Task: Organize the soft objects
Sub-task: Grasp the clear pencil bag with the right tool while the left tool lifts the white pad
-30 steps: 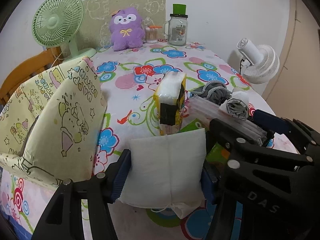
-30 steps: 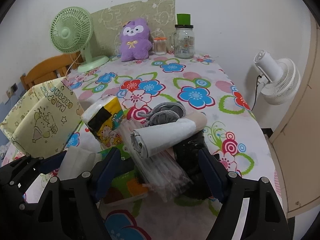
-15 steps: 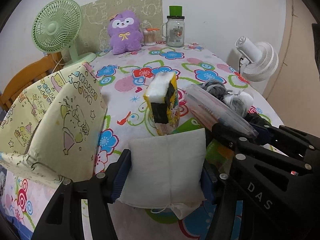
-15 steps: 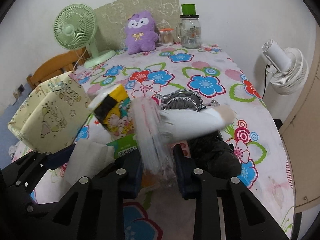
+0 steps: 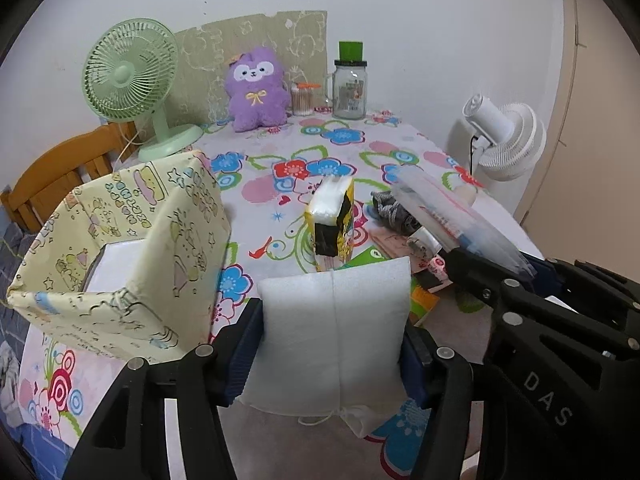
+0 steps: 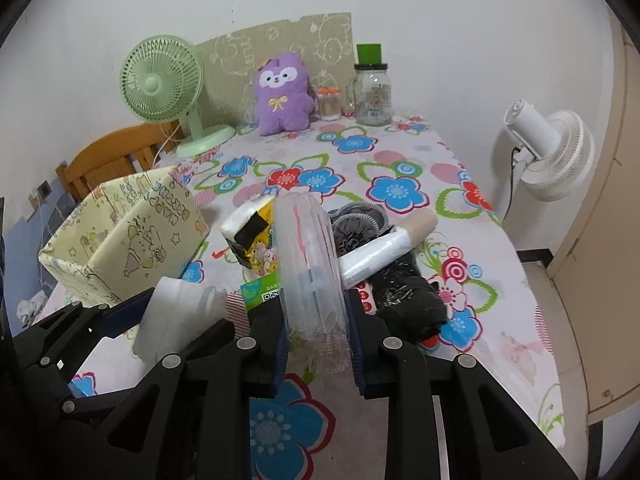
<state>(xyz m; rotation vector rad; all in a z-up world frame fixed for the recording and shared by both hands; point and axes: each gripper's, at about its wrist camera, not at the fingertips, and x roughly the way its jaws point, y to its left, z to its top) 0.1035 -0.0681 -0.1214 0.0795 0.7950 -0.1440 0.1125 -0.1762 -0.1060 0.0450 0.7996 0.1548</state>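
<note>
My left gripper is shut on a white foam pouch and holds it above the table's near edge, its jaws closing slightly tighter on it. Left of it stands an open yellow cartoon-print fabric box with something white inside. My right gripper is shut on a long clear plastic packet, which is lifted off the pile and sticks forward. In the left wrist view the same packet juts out from the right. A tissue pack, a white roll and a black bundle lie beyond.
On the flowered tablecloth also lie a grey knit piece and a green packet. At the back stand a purple plush, a green fan and a glass jar. A white fan sits off the right edge, a wooden chair on the left.
My right gripper closed on the clear packet and raised it off the white roll and black bundle. Both grippers drew up and back. The left kept its hold on the pouch.
</note>
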